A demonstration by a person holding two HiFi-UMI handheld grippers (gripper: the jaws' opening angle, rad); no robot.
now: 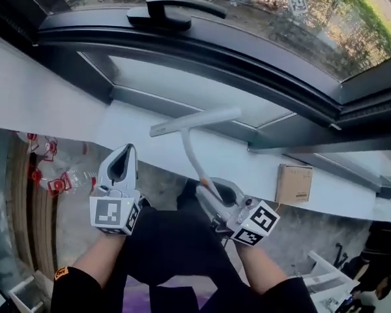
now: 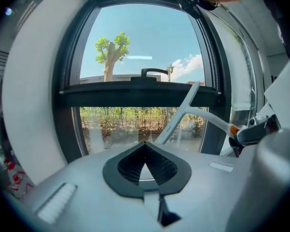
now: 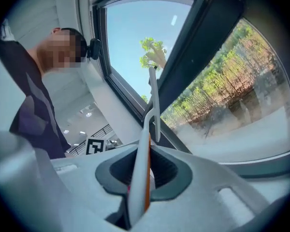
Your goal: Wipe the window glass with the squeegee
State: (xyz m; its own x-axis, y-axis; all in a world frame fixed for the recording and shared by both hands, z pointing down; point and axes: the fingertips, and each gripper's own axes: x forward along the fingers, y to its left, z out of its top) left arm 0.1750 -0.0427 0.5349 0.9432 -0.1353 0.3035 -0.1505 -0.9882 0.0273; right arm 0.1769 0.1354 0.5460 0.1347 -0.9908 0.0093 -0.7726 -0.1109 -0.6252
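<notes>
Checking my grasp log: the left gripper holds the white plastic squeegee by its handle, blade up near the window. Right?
No: the right gripper holds the white plastic squeegee by its handle, blade up near the window. The right gripper view shows the handle between its jaws.

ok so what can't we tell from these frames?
- White T-shaped plastic squeegee: blade-to-glass contact unclear; head view looks steeply down, right gripper view shows it edge-on.
- Brown cardboard box: any label too small, head view.
- Red-and-clear items at left: blurred, head view.
</notes>
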